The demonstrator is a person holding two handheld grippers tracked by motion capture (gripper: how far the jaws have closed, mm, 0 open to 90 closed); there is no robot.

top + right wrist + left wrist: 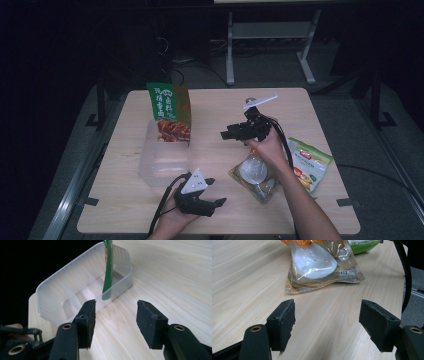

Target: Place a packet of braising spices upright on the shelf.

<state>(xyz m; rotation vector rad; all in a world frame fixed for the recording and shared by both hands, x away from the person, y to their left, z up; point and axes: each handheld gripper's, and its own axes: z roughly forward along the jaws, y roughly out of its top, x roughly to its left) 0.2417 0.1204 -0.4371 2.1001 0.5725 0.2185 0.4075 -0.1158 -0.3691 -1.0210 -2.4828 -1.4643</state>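
I am holding my left tongs (pixel 212 191) low near the front edge of the counter (pixel 125 200), my left hand (pixel 172 220) wrapped under them and the jaws standing wide apart with nothing between them, pointing to my right. I am reaching my right forearm (pixel 305 205) forward across the counter, my right hand (pixel 267 147) gripping the right tongs (pixel 226 134) farther out. Those jaws are pointing to my left and are also gaping empty.

Chinese print (illegible) on the green pouch (pixel 169 106)
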